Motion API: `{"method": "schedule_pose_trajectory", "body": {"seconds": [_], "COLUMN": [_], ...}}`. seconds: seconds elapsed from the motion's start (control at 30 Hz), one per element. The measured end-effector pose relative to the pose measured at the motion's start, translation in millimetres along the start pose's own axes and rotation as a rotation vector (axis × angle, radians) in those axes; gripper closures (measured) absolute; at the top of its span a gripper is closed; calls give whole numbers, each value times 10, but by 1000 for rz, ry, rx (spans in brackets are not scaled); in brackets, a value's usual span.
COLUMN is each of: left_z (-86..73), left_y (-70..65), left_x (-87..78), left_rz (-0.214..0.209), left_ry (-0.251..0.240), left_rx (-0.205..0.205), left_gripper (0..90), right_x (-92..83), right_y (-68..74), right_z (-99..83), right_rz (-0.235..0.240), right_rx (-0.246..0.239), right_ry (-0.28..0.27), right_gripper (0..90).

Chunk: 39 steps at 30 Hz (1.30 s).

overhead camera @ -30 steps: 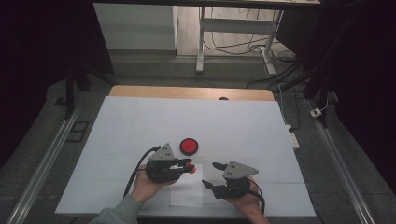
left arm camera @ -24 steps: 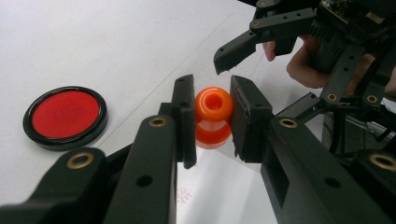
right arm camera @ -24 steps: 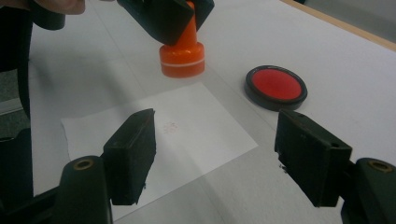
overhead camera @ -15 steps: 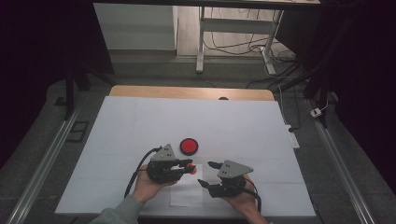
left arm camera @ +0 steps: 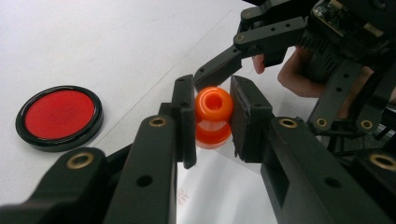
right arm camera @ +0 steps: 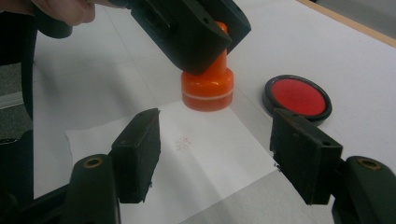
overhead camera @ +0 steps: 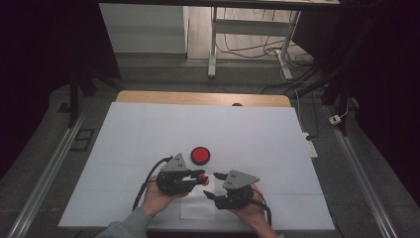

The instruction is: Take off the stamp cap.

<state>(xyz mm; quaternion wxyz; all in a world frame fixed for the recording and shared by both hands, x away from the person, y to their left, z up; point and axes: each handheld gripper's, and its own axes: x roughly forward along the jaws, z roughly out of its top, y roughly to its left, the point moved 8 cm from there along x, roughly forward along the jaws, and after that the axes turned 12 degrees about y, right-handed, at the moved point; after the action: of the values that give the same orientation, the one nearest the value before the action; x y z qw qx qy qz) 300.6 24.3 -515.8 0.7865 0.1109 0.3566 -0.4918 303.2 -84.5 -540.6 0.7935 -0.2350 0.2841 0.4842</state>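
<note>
Change vs 1 s ago: right gripper (overhead camera: 214, 186) has edged a bit toward the left gripper (overhead camera: 203, 177), and its jaws have just been closing some; nothing between them, only paper sheet (right arm camera: 196, 154) beneath. Left gripper hasn't shifted, same clamp as before. Red ink pad (overhead camera: 200, 155) in same spot on white table cover (overhead camera: 148, 134).

Left jaws squeezed together on orange stamp (left arm camera: 213, 116), pads pressing both sides of its knob. Right jaws apart w/ a wide gap.

Stamp: bright orange plastic, rounded knob w/ a hole in the top, narrow waist, wider round base w/ a pale ring near the bottom. Upright, base at far edge of the sheet; touching or just above, can't tell. Faint reddish mark on the sheet just in front of it. Ink pad near, off to one side, apart from stamp.
</note>
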Motion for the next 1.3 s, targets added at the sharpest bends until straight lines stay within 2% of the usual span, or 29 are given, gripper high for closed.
{"method": "schedule_pose_trajectory", "body": {"seconds": [0.5,1.3], "left_z": [-2,-5], "left_y": [-10,-14], "left_x": [10,21], "left_rz": [-6,-8], "left_ry": [1,3], "left_rx": [1,0], "left_gripper": [726,726], "right_x": [76,111], "right_y": [23,41], "right_z": [45,66], "right_rz": [-7,-8], "right_rx": [3,-4], "right_ry": [21,23], "right_gripper": [487,617]}}
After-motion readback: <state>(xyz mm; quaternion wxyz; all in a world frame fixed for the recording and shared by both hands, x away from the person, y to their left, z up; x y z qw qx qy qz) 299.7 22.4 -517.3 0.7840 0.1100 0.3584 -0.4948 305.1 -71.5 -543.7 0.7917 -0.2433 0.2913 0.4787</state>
